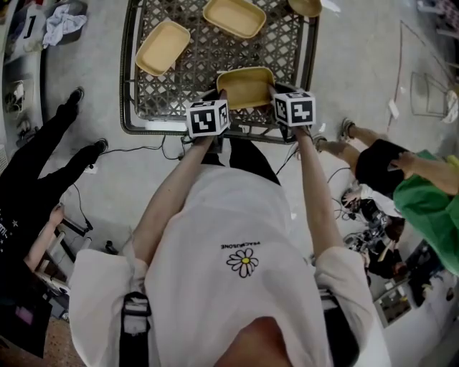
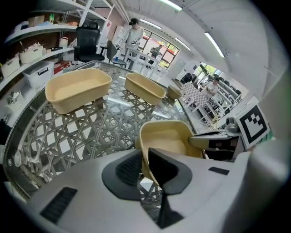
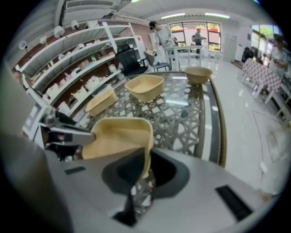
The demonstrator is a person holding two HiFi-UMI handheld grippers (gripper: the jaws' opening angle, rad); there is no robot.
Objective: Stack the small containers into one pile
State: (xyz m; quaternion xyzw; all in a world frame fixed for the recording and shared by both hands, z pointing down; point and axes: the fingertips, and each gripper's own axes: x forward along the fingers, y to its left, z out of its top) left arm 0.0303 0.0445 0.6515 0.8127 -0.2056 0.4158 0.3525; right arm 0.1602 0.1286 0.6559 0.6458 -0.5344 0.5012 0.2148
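1. Gripping one tan container (image 1: 246, 86) at both ends, the two grippers met at the near edge of the lattice table (image 1: 154, 100). The container lay between them, long side across the person's front.
2. Left gripper (image 2: 144, 166): jaws drawn narrow, pinched over the container's left end wall, one pad inside the rim and one outside.
3. Right gripper (image 3: 146, 166): jaws likewise narrow, clamped on the opposite end wall, with the wall edge-on between the pads.
4. Could not tell whether the held container was clear of the tabletop or resting on it.
5. Farther back on the table, each standing alone and apart:
   - a second container (image 1: 163, 46) to the left
   - a third container (image 1: 234, 16) beyond the middle
   - a rounder bowl (image 1: 306, 6) at the far right corner
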